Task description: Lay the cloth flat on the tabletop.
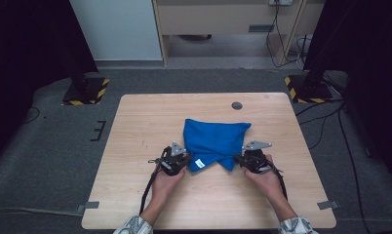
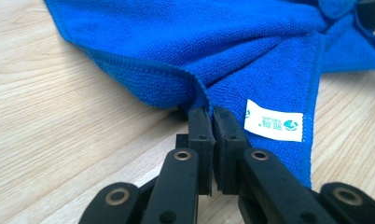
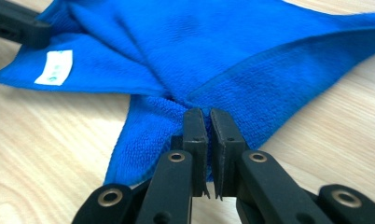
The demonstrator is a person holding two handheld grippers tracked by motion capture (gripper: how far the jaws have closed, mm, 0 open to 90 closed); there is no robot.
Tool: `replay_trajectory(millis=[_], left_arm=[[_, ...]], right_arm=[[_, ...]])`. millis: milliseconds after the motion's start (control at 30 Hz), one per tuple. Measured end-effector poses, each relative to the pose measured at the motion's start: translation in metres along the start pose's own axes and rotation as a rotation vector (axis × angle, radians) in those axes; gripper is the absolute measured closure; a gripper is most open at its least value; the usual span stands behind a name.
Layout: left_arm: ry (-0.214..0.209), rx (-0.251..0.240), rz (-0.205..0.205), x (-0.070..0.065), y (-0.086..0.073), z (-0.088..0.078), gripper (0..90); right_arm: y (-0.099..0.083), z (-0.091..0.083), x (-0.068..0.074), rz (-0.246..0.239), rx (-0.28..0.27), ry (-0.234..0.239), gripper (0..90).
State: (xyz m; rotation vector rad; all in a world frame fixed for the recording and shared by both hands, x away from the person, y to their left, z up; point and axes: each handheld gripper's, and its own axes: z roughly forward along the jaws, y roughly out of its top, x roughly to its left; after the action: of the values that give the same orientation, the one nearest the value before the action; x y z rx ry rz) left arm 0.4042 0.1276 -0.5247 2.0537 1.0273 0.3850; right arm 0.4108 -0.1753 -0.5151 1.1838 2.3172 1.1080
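A blue microfibre cloth (image 1: 213, 141) lies partly folded in the middle of the wooden table (image 1: 135, 126). A white label (image 2: 273, 120) is sewn near its front left corner. My left gripper (image 1: 183, 163) is shut on the cloth (image 2: 185, 60) at its front left edge, with the hem bunched between the pads. My right gripper (image 1: 239, 160) is shut on the cloth (image 3: 213, 51) at its front right corner, where the fabric gathers into folds. Both grippers point inward at the cloth's near edge, each held by a hand.
A small dark round grommet (image 1: 237, 105) sits in the table near its far edge. Black stands with yellow-black striped bases (image 1: 87, 91) rise beyond the far corners. Cables (image 1: 330, 122) run over the grey floor at the right.
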Motion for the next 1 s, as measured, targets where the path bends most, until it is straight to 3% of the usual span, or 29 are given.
replay_trajectory(millis=[333,533,633,1000], left_arm=[[-0.003,0.000,-0.006,0.001,0.001,0.000,87.2],[0.001,-0.004,-0.017,0.008,0.001,-0.005,87.3],[0.007,-0.010,-0.031,0.013,0.000,-0.008,87.4],[0.014,0.011,-0.027,0.019,-0.003,-0.011,86.6]], right_arm=[[-0.004,-0.007,-0.025,0.050,-0.006,-0.050,86.0],[-0.005,-0.015,-0.035,0.076,-0.027,-0.061,85.9],[-0.008,-0.021,-0.038,0.083,-0.020,-0.043,85.6],[-0.014,-0.023,-0.035,0.039,0.035,-0.017,83.7]])
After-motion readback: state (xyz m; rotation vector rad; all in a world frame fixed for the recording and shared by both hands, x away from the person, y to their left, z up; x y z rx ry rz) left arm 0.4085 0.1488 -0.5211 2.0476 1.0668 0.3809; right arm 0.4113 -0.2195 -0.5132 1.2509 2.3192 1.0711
